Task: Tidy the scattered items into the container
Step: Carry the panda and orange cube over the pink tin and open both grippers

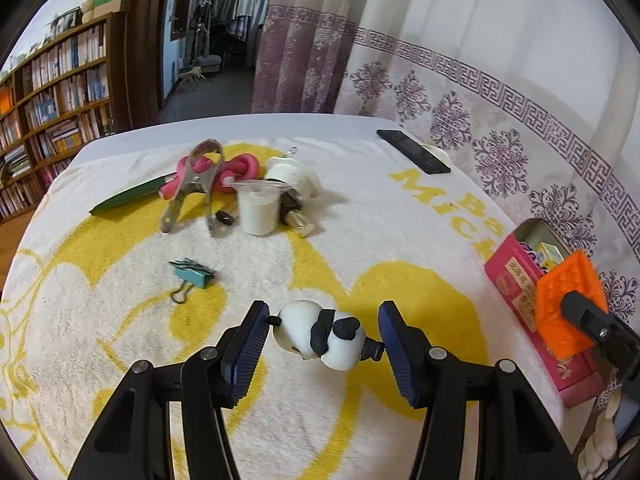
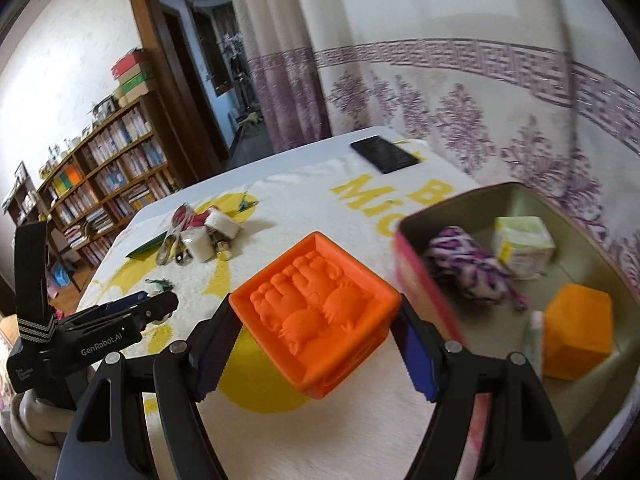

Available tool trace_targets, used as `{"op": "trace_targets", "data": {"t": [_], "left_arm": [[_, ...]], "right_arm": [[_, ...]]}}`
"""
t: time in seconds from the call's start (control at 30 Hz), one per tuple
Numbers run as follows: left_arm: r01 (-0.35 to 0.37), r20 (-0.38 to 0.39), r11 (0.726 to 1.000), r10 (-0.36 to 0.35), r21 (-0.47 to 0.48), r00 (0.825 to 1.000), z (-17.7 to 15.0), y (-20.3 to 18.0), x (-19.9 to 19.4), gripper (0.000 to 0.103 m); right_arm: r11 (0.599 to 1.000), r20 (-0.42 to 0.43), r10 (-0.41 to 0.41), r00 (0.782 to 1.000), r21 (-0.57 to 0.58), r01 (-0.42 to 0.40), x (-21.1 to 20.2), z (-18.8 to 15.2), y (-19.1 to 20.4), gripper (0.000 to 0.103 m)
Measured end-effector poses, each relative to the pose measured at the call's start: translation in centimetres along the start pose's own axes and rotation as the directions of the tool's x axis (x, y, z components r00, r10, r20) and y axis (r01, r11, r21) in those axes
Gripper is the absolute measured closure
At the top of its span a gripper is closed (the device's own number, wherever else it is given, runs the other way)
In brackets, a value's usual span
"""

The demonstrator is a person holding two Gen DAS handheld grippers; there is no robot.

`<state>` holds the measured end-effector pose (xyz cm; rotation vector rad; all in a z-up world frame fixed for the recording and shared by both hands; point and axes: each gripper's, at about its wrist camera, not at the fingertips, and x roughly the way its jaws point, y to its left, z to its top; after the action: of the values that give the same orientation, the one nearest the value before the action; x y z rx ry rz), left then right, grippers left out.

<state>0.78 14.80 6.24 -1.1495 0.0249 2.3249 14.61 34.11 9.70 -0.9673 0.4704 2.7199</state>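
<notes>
Now the left gripper (image 1: 323, 334) clamps a panda (image 1: 320, 334) above the towel (image 1: 360, 216). Meanwhile the right gripper (image 2: 316, 320) grips an orange block (image 2: 316, 316) just beside the tin (image 2: 416, 276), whose floor holds another orange block (image 2: 578, 338).

Fluffy cloth towel (image 1: 120, 320), glossy plastic panda (image 1: 320, 334), shiny metal clamp (image 1: 192, 192) (slightly scuffed), matt orange block (image 2: 320, 320)

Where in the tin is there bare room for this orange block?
Tin: floor is bare at the near side, between the yarn and the orange cube, and along the far wall. The middle is crowded: yarn, pale box, cube.
</notes>
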Motion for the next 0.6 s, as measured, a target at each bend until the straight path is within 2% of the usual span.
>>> {"op": "trace_targets", "data": {"t": [0.17, 0.37, 0.6], "left_arm": [[0.019, -0.007, 0.999, -0.019, 0.031, 1.0, 0.0, -2.1, 0.1, 0.045], [0.026, -0.011, 0.998, -0.025, 0.059, 1.0, 0.2, -4.0, 0.2, 0.045], [0.028, -0.012, 0.996, -0.027, 0.085, 1.0, 0.7, -5.9, 0.3, 0.045]], "right_arm": [[0.997, 0.04, -0.038, 0.998, 0.067, 0.036, -1.8, 0.5, -3.6, 0.026], [0.984, 0.036, -0.045, 0.998, 0.176, 0.038, -2.1, 0.8, -7.9, 0.026], [0.959, -0.011, 0.005, 1.0, 0.283, -0.001, -0.9, 0.2, -11.6, 0.026]]}}
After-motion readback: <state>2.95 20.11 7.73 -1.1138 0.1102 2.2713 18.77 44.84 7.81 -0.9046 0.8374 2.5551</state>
